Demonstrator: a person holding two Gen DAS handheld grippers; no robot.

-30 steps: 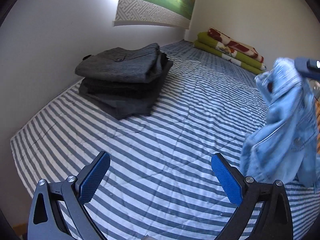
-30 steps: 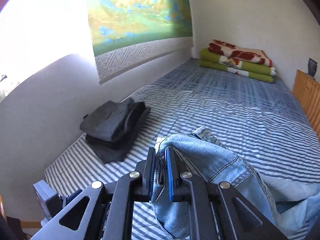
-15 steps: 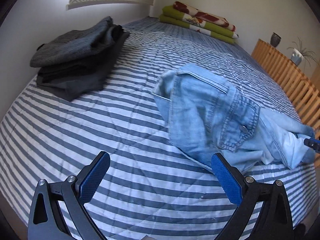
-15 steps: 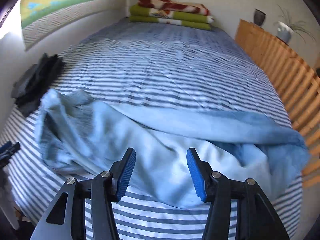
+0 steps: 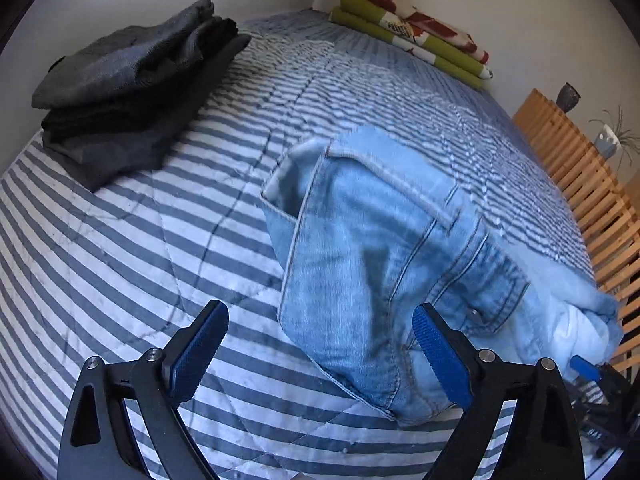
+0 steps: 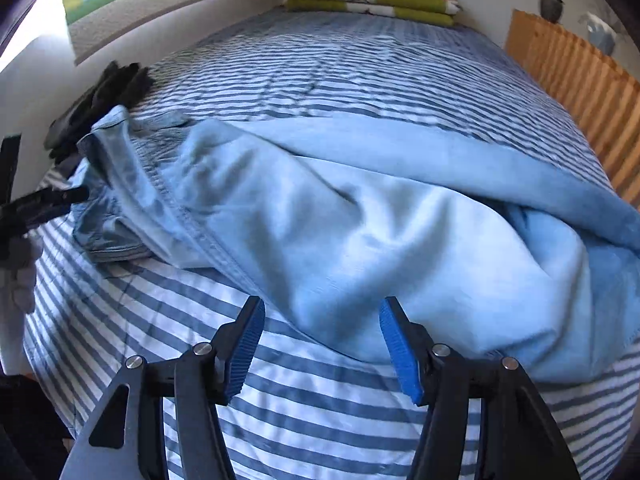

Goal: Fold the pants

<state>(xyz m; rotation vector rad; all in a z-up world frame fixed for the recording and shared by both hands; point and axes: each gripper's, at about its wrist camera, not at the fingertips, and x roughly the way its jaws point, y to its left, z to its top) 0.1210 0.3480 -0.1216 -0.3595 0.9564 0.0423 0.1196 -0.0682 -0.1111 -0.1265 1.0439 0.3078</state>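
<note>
a pair of light blue denim jeans (image 5: 384, 264) lies crumpled on a bed with a blue and white striped quilt (image 5: 132, 264), filling the middle of both views. in the left wrist view the waist end faces the camera, with a stitched back pocket and a metal rivet; toward 3 o'clock the legs bunch into a loose heap. in the right wrist view the paler inner face of the cloth shows, draped in broad soft folds.

the left gripper (image 5: 320, 356) has its blue ribbed pads wide apart and just starting to close, above the lower edge of the waist end, pressing on nothing. the right gripper (image 6: 322, 352) is opening, its pads apart over the near hem of cloth, gripping nothing.

the denim looks fairly heavy, limp yet thick, not slippery or fragile. the double-stitched waistband and hems seem the firmest places to pinch.

at 10 o'clock in the left view sits a stack of folded dark grey garments (image 5: 132, 80).
</note>
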